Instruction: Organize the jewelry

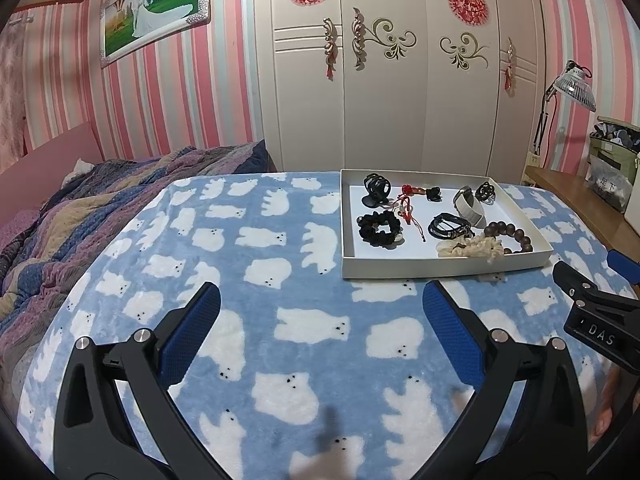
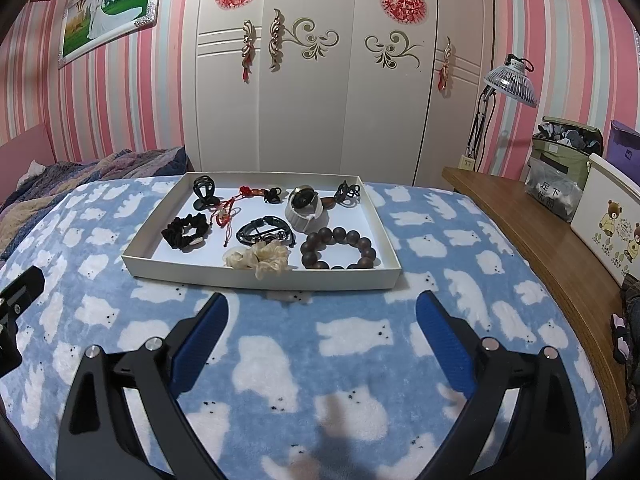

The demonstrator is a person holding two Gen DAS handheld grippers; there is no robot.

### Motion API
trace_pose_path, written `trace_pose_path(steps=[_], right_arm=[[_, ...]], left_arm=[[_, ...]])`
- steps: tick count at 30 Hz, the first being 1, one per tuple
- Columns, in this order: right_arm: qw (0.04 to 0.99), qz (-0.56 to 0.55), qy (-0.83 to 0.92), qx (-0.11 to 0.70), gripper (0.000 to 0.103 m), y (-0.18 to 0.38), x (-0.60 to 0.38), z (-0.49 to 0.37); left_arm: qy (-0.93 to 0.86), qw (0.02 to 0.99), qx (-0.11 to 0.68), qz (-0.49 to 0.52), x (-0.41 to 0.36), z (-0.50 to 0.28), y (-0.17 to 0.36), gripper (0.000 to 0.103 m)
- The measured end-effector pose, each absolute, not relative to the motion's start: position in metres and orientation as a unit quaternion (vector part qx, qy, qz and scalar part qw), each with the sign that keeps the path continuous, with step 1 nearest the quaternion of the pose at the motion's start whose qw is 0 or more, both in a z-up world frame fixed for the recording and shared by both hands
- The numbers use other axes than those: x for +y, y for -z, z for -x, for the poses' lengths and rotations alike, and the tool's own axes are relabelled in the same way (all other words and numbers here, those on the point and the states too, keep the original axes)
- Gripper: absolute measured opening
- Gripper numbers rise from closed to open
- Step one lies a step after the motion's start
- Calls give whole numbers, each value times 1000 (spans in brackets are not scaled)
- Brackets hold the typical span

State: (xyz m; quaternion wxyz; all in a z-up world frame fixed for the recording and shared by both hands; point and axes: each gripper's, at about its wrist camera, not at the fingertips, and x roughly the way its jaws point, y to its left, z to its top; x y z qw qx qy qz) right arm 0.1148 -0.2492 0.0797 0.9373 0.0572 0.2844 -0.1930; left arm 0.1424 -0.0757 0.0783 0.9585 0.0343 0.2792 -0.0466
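hovering low in the frame with jaws spread and empty, the left gripper [image 1: 320, 340] and right gripper [image 2: 322, 344] face the tray [image 2: 256, 278] of jewelry at upper centre, seemingly ready to pick.

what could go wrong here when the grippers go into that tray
The cream scrunchie drapes over the near wall of the tray, so a gripper reaching in could snag it or drag it out. The red cord bracelet has loose threads lying close to the black scrunchie, so one may lift with the other. The tray sits on soft blanket and might tip.
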Motion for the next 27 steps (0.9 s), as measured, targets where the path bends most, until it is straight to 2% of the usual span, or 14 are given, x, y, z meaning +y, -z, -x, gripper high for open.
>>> trace_pose_path(steps=[27], right_arm=[[937, -57, 194, 286, 95, -79, -250, -113]], left_arm=[[41, 958, 283, -40, -77, -144, -77, 100]])
